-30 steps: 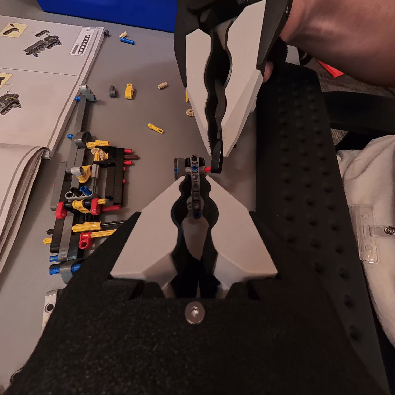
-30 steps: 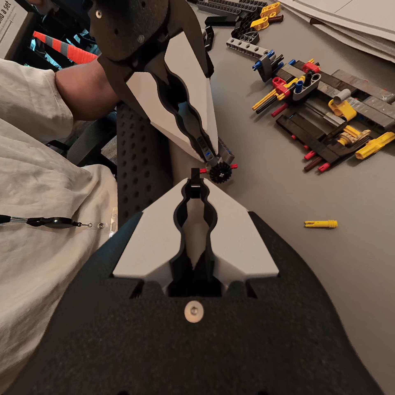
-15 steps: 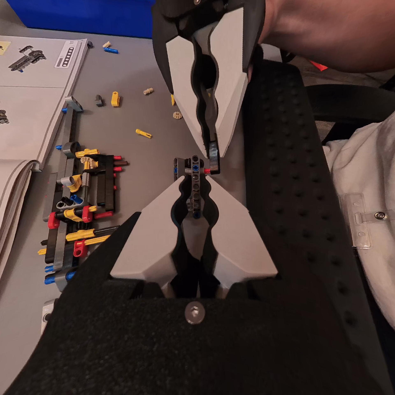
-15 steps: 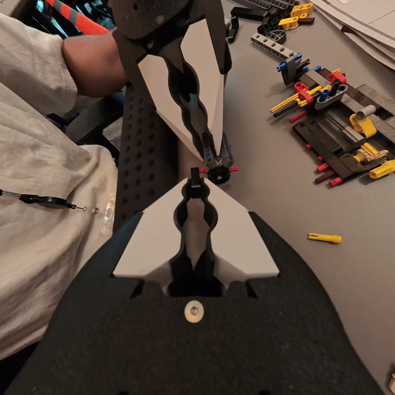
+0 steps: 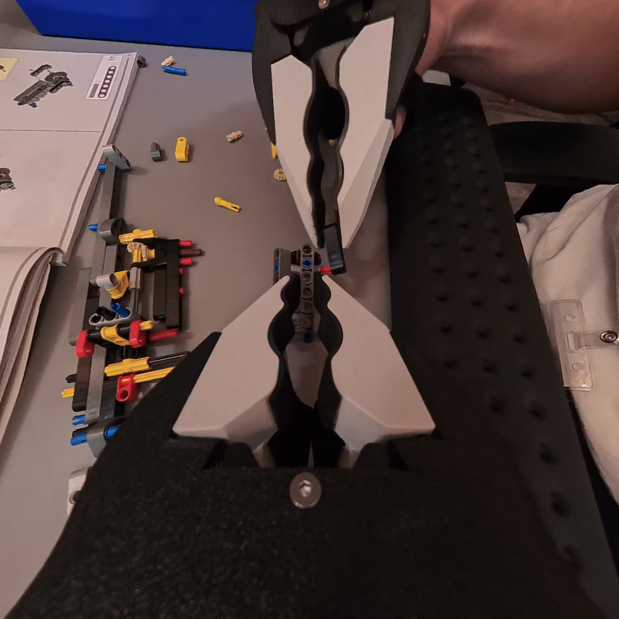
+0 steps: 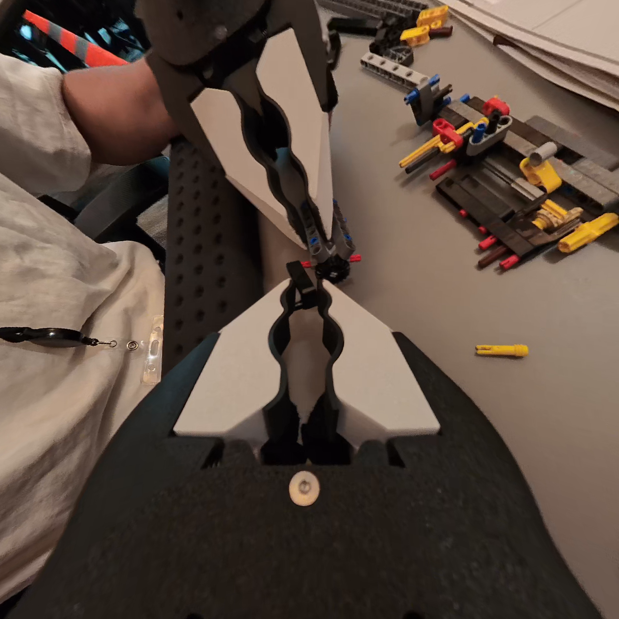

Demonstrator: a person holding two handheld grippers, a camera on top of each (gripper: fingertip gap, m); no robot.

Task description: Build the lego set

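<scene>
Your left gripper (image 5: 306, 284) pinches the small grey beam sub-assembly with black gear (image 6: 330, 249) above the grey table (image 6: 435, 318); your right gripper (image 6: 306, 288) clamps a small black connector piece (image 5: 333, 249) at its red axle (nearly seated). The larger black-and-yellow chassis build (image 5: 127, 311) waits, loose pins unplaced.

Grey table (image 5: 207, 181) — scattered loose pins (image 5: 227, 204), part-built frame (image 5: 127, 311), open instruction booklet (image 5: 50, 140).

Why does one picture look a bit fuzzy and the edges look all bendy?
Right wrist view: the left gripper and the sleeve are smeared by motion blur. Left wrist view: sharper, the yellow pin looks crisp. Both views: wide-angle lens bends the edges; light is dim and warm, shadows soft.
</scene>
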